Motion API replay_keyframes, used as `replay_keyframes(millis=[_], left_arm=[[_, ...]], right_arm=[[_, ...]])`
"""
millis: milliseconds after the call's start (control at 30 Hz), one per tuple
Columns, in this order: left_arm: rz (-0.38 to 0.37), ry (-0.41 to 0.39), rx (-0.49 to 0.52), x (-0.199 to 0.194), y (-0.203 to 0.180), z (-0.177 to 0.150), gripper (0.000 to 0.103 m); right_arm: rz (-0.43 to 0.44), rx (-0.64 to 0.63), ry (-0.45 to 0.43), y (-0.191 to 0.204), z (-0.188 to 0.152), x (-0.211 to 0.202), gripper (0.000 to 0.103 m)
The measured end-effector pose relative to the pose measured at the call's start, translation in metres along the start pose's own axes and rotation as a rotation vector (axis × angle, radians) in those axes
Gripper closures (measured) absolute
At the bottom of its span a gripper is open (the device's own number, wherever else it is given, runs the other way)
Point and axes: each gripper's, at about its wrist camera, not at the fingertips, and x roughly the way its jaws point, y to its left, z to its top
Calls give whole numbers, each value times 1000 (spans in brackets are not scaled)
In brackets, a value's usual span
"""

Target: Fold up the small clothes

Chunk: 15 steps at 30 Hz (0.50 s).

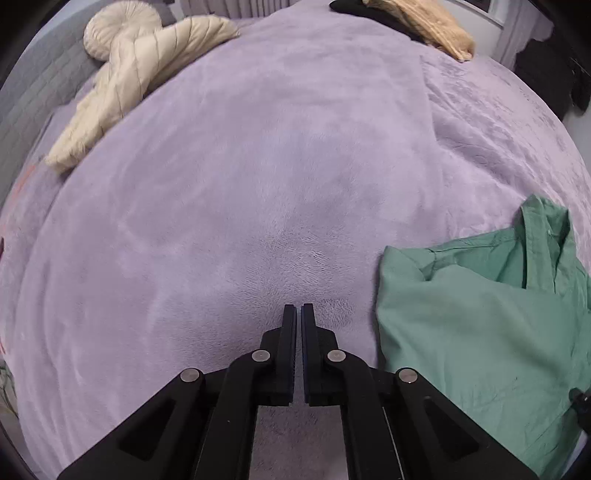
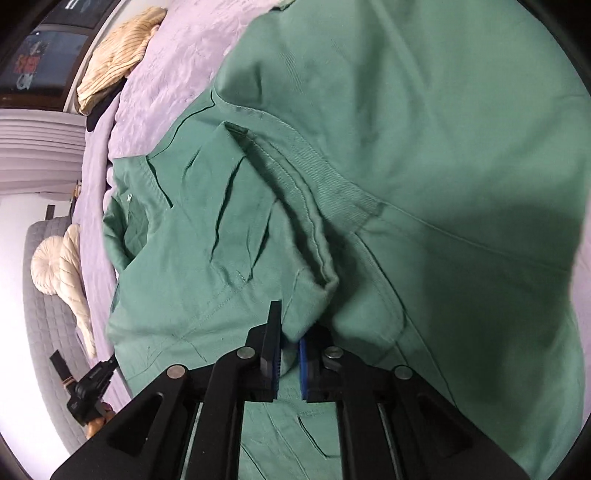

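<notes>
A green shirt (image 1: 480,325) lies crumpled on the purple fleece blanket (image 1: 258,184), at the lower right of the left wrist view. My left gripper (image 1: 299,308) hovers over bare blanket to the left of the shirt, its jaws shut with nothing between them. The shirt (image 2: 406,147) fills the right wrist view, with seams and a pocket opening showing. My right gripper (image 2: 293,326) is shut on a bunched fold of its fabric, and the cloth covers the tip of the right finger.
A cream ribbed cushion (image 1: 140,66) lies at the far left of the bed. A tan knit garment (image 1: 424,26) rests on something black at the far edge. A grey quilted surface (image 2: 48,295) borders the bed.
</notes>
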Motion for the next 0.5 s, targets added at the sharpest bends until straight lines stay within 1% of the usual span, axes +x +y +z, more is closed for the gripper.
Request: replay_keyframes(millis=[33,67,100,133,200,233,267,300,333,367,400,433,500], left_arm=[[-4,-26,15,-12,0,-5,97],[-16,-48,20,-26,1,-11,97],[-35,-59,12,-36,3,-15,97],[-52,-66,-2,-43,5,-17,97],[-77,-72,-33,-57,7,-29,97],[-78,-66,-45,-62,10,-36,95],[-68,-57,-51,-61,8,-36,89],[-53,-52,-58,-63,10,-43,62],[-36,-60,-65,-66,11,-48,19],[-4,-78,-68,-71,15,-56,5],[29,-96,-64,-70,11,-57,0],[52,-102,-54,-72,12,-61,0],[58,-80,-60,-70,19,-70,0]], right_arm=[[-17,-20,11,5,-4,-4,79],[-11,-34,21,9,-8,-8,60],[14,-47,32,17,-15,-11,41],[51,-66,52,28,-25,-10,37],[140,-103,118,51,-46,2,37],[189,-121,168,66,-60,14,37],[237,-145,231,81,-76,30,37],[271,-165,283,97,-90,45,37],[296,-179,331,112,-104,59,37],[316,-184,371,127,-117,76,37],[334,-179,397,138,-126,90,37],[348,-167,416,148,-133,103,37],[371,-117,433,163,-139,126,37]])
